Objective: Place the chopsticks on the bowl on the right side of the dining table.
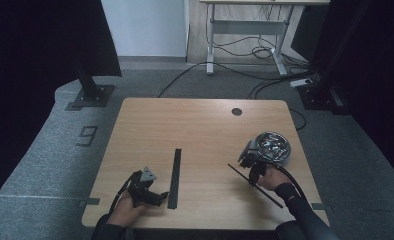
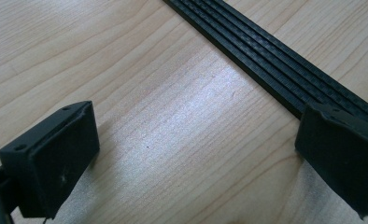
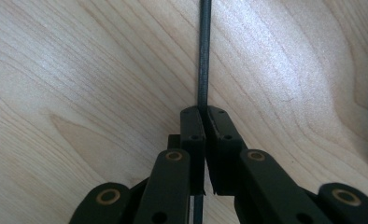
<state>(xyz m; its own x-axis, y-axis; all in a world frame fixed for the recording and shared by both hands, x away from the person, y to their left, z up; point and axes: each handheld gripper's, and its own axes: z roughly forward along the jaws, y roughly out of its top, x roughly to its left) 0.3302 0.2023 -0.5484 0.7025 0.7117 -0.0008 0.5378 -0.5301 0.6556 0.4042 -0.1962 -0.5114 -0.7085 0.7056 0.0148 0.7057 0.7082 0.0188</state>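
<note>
I hold a gripper in each hand over a pale wooden table (image 1: 200, 125); my right gripper (image 3: 202, 114) has its jaws pressed together on a thin black rod (image 3: 204, 51), which lies slantwise across the near right part of the table, its far end pointing left toward the middle and its near end toward the right front edge; in the right gripper view the rod runs straight up from between the closed jaws, low over the wood grain. Just beyond my right gripper (image 1: 248, 156), toward the right edge, sits a shiny round metal bowl (image 1: 275, 145), so there is little room on that side. My left gripper (image 1: 147, 187) hovers at the near left with its jaws wide apart and nothing between them; a flat black ribbed strip (image 1: 175, 177) lies lengthwise near the table's middle, just right of that gripper; in the left gripper view the strip (image 2: 275, 70) passes behind the right-hand jaw, which stands just beside or over its edge. A small dark round hole (image 1: 236, 111) marks the far right of the tabletop; the far half and the far left are open wood, and the table's near edge is close under both my hands.
</note>
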